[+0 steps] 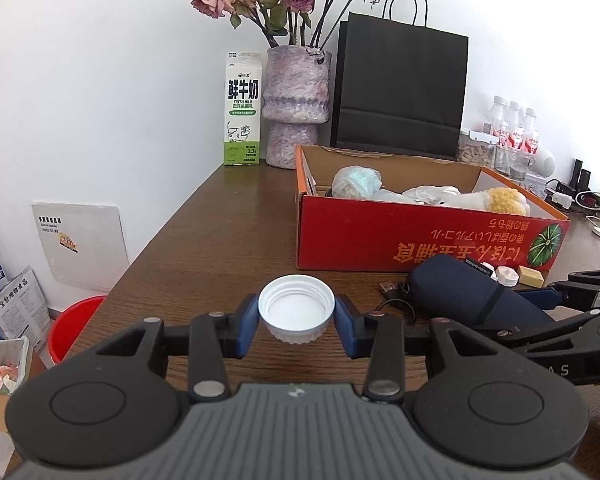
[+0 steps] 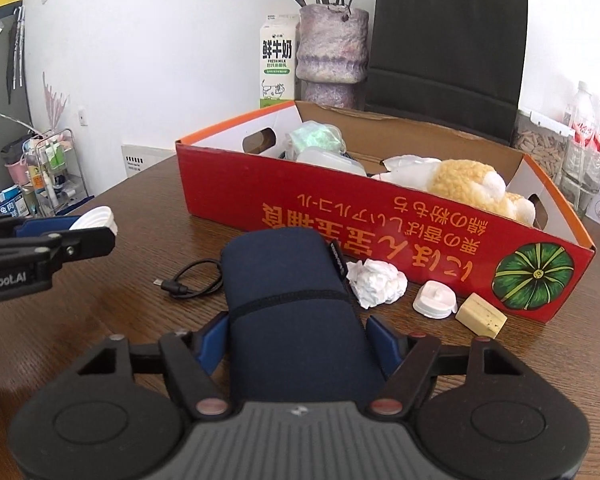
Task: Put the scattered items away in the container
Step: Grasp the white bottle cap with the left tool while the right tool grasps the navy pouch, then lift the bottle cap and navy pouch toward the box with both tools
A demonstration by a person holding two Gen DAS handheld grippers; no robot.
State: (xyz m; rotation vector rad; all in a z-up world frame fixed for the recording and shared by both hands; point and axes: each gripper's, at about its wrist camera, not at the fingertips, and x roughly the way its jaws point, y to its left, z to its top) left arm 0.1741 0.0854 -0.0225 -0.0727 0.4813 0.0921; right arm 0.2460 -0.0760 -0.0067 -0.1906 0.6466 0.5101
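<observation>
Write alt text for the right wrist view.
The right gripper fingers flank a navy pouch lying on a wooden table. Beyond it, crumpled tissue, a black cable and a red cardboard box.

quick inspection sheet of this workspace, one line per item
surface: dark wooden table, items scattered in front of the box
job's things: red cardboard box partly filled; navy pouch, crumpled tissue, small white cap and yellow block still outside
clutter: milk carton, vase of dried roses, black paper bag, water bottles
grippers: left gripper shut on white lid; right gripper straddling the pouch, contact unclear
cables: black usb cable left of the pouch
surroundings: white wall, red bucket on the floor
</observation>
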